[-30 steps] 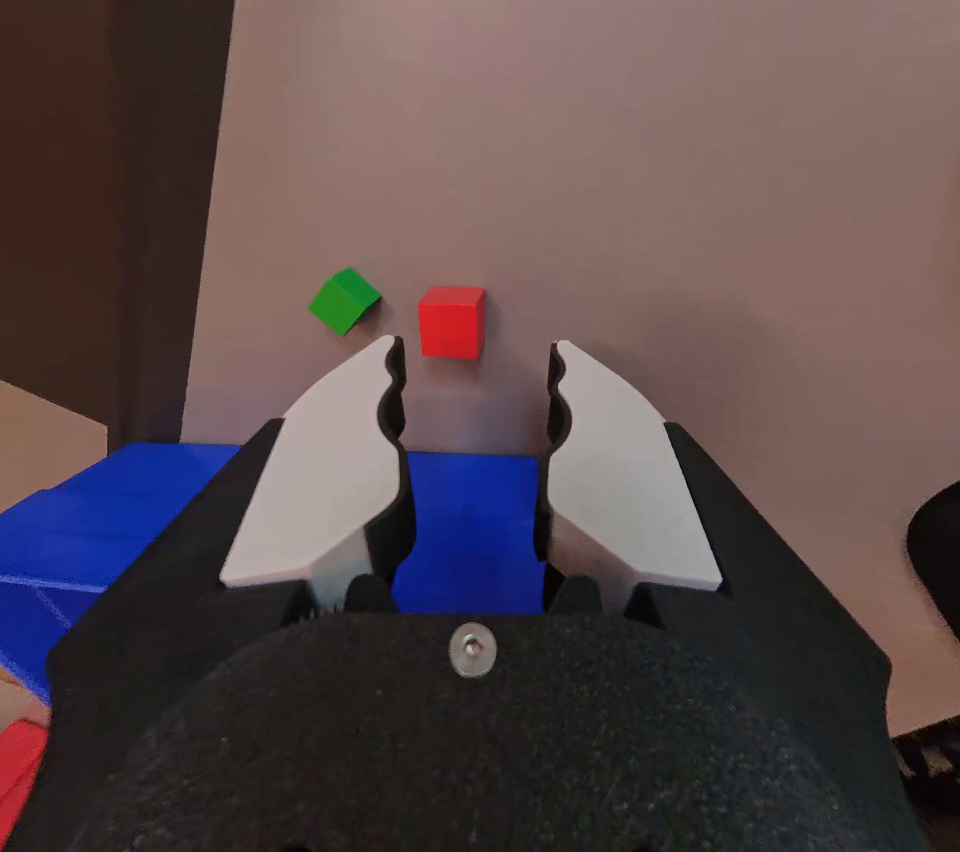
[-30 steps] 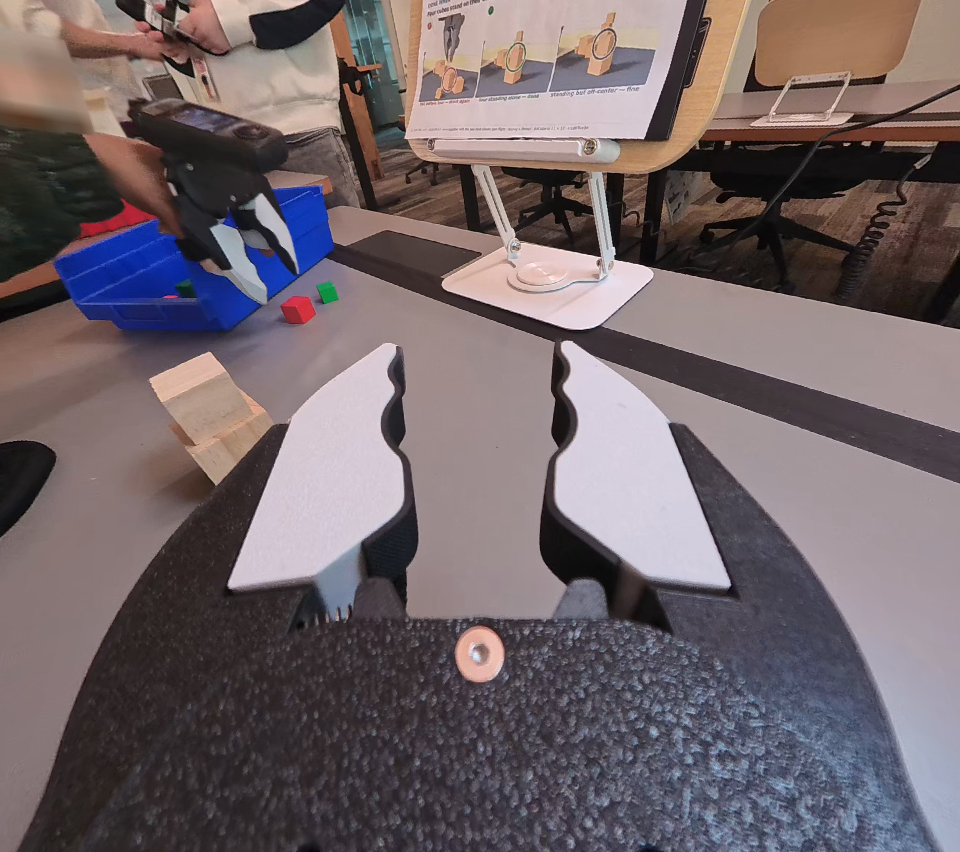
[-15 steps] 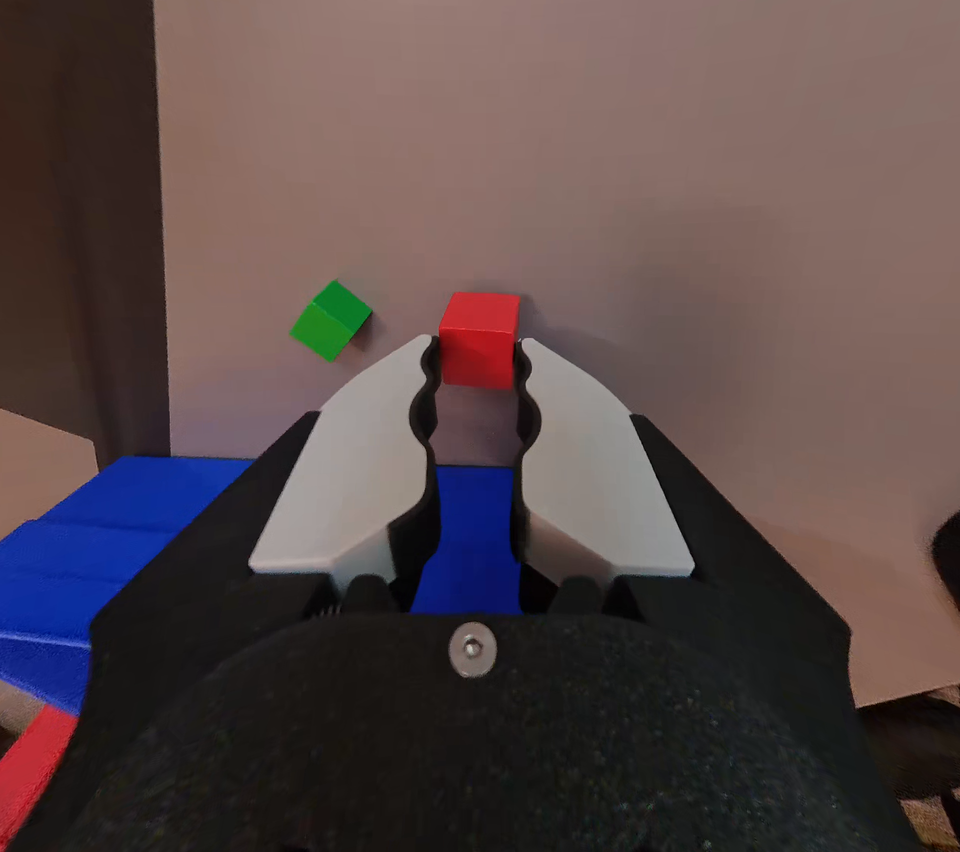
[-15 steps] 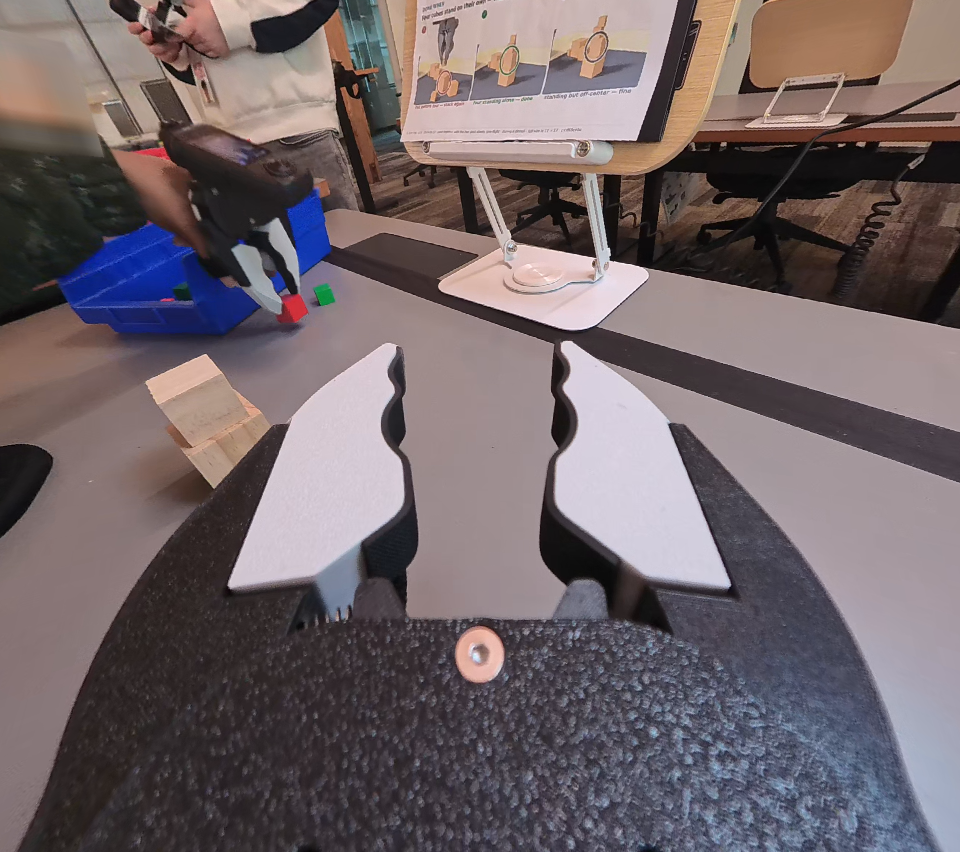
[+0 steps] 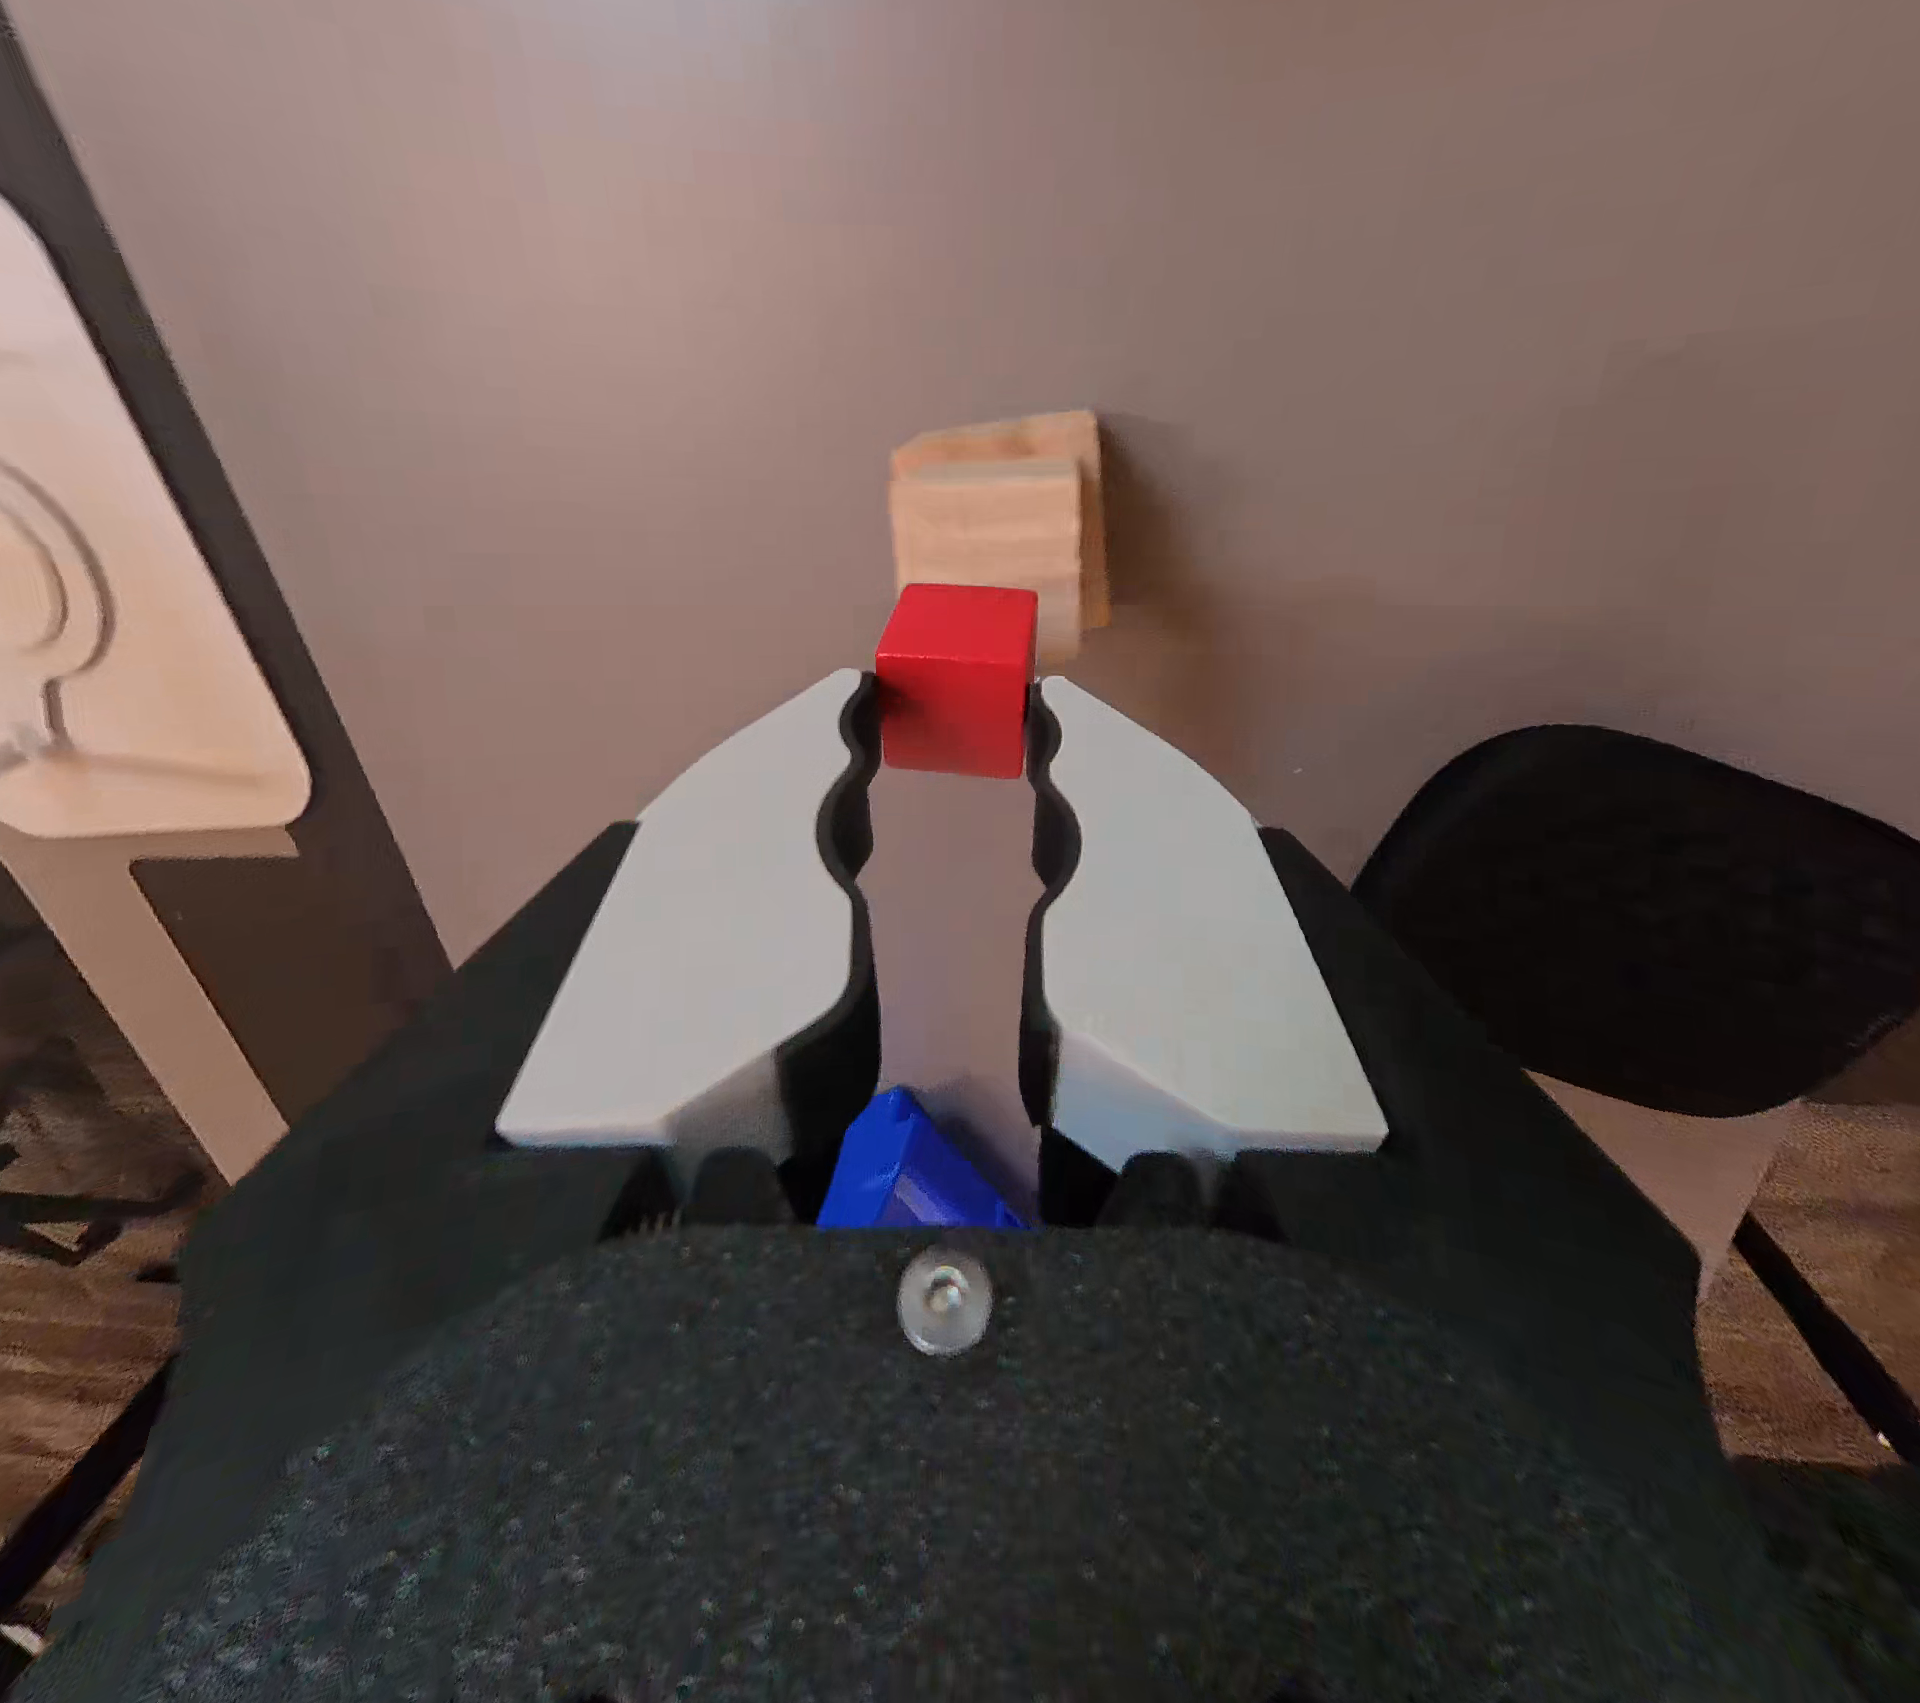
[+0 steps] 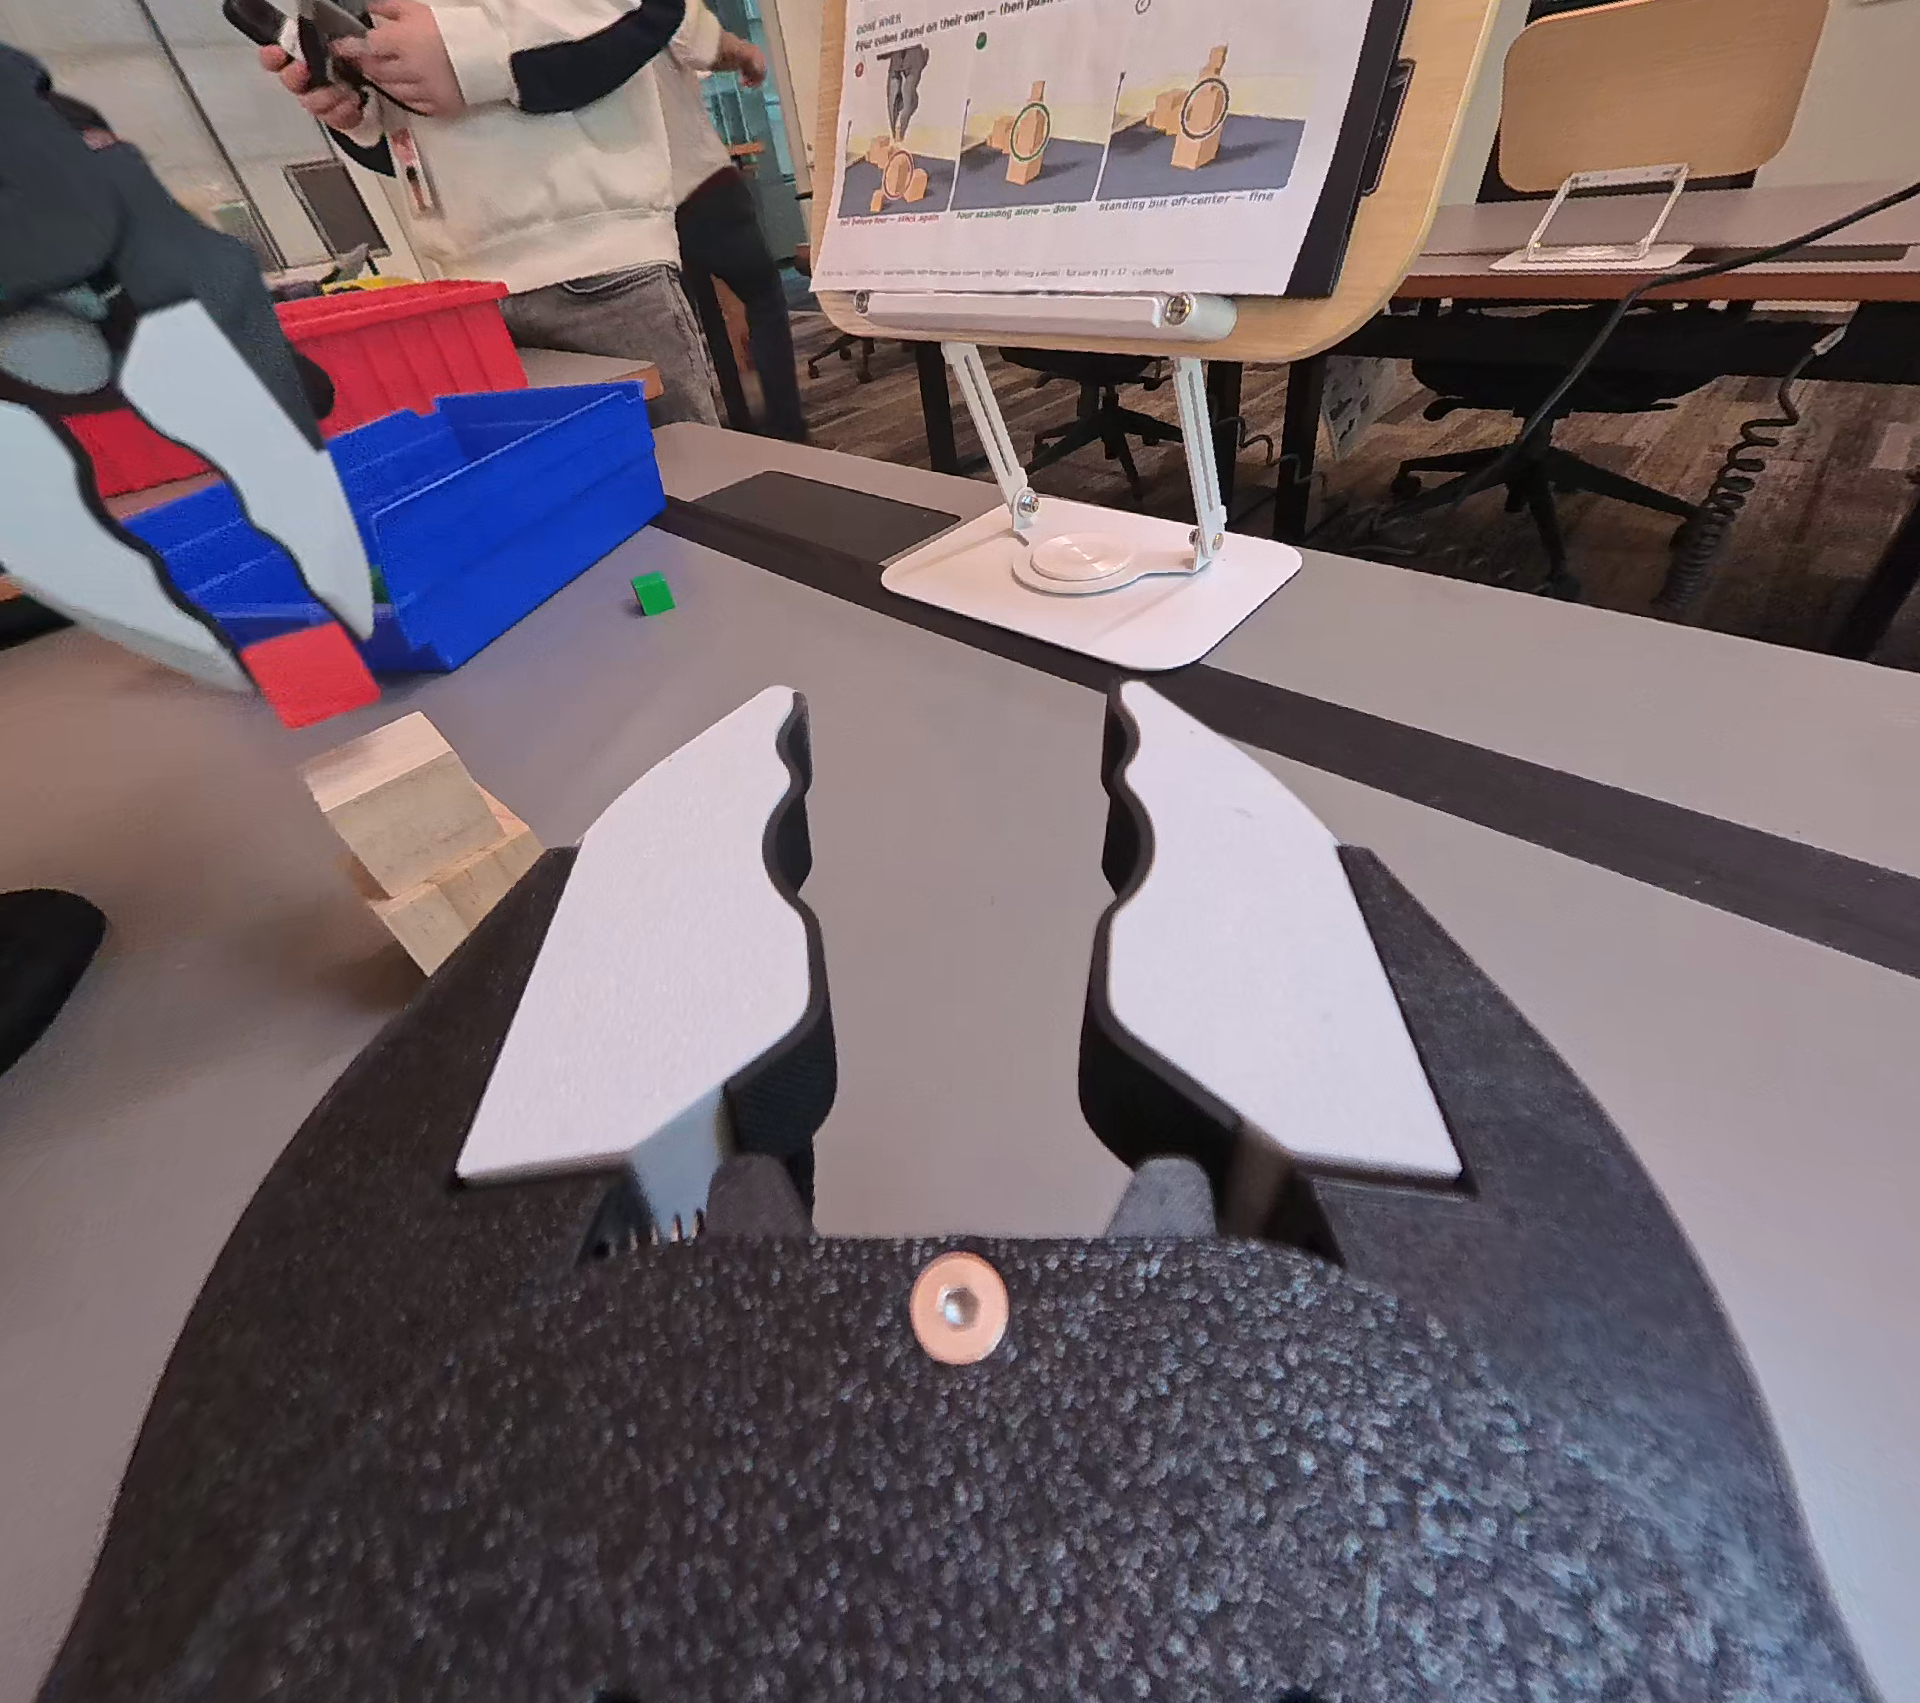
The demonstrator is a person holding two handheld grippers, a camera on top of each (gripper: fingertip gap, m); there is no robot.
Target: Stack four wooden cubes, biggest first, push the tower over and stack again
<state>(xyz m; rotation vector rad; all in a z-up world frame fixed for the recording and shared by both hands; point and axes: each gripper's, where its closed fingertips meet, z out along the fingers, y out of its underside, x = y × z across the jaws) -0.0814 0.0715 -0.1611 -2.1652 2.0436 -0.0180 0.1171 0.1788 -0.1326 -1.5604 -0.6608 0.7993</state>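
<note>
My left gripper (image 5: pixel 954 703) is shut on a small red cube (image 5: pixel 956 682), held at the fingertips above the grey table (image 5: pixel 1351 303). Just beyond the cube sit two stacked wooden blocks (image 5: pixel 997 510). In the right wrist view the left gripper (image 6: pixel 301 645) carries the red cube (image 6: pixel 312 682) just above the wooden blocks (image 6: pixel 405 812). My right gripper (image 6: pixel 956 718) is open and empty over the grey table (image 6: pixel 935 926). A small green cube (image 6: pixel 652 592) lies on the table near a blue bin (image 6: pixel 499 510).
A red bin (image 6: pixel 405 344) stands behind the blue bin. A white stand (image 6: pixel 1091 583) holding a board with a printed sheet is at the table's back. A person (image 6: pixel 488 43) stands behind the table. A black chair seat (image 5: pixel 1662 915) shows at the right of the left wrist view.
My left gripper closed on the red cube on the table, lifted it and carried it away from the green cube to the wooden blocks. My right gripper stayed open and still.
</note>
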